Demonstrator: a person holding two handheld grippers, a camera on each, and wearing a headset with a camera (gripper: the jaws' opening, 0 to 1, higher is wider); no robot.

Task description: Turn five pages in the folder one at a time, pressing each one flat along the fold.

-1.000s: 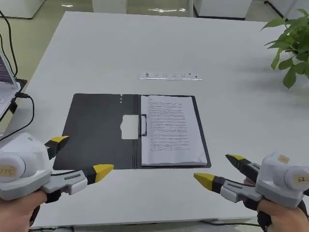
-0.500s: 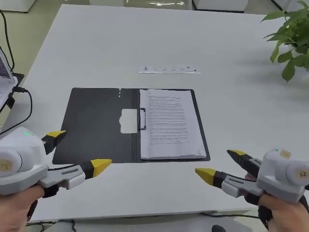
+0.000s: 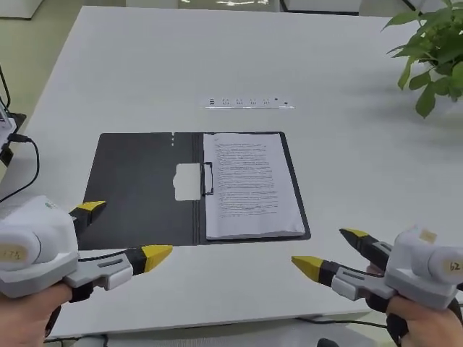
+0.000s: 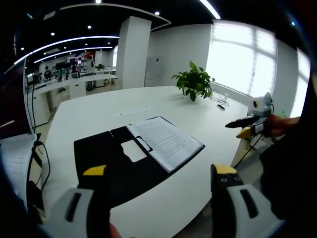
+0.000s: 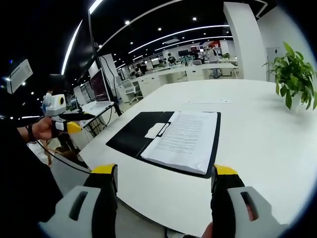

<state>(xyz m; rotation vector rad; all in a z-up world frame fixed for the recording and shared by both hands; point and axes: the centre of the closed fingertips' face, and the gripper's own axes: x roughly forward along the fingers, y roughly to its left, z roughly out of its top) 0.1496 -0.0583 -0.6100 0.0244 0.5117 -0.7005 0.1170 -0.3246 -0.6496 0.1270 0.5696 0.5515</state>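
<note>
While both grippers hang off the near table edge, one black folder (image 3: 137, 188) lies open and flat on the one white table (image 3: 347, 144). One stack of printed pages (image 3: 249, 184) sits on the folder's right half. One clip (image 3: 208, 178) is at the stack's left edge by the fold. One white card (image 3: 187, 181) is on the folder's left half, just beside the clip.

One socket strip (image 3: 247, 103) lies beyond the folder's far edge, apart from it. One plant (image 3: 434, 50) stands well off to the folder's far right. One dark cable (image 3: 29, 170) runs left of the folder.

The folder's edges run about square to the table's near edge. A thin black border shows past the stack on the folder's right and near sides. Bare table lies all round the folder: wide beyond it and to its right, and a narrower band between its near edge and the table edge.

There are two grippers, each in one hand. The left gripper (image 3: 123, 231) is off the folder's near-left corner, jaws pointing right, spread wide, nothing between them. The left hand (image 3: 29, 318) is low behind it. The right gripper (image 3: 330, 250) is off the folder's near-right corner and apart from it, jaws pointing left, also spread wide and gripping nothing. The right hand (image 3: 416, 325) is wrapped under the body. All four jaw tips are yellow.
</note>
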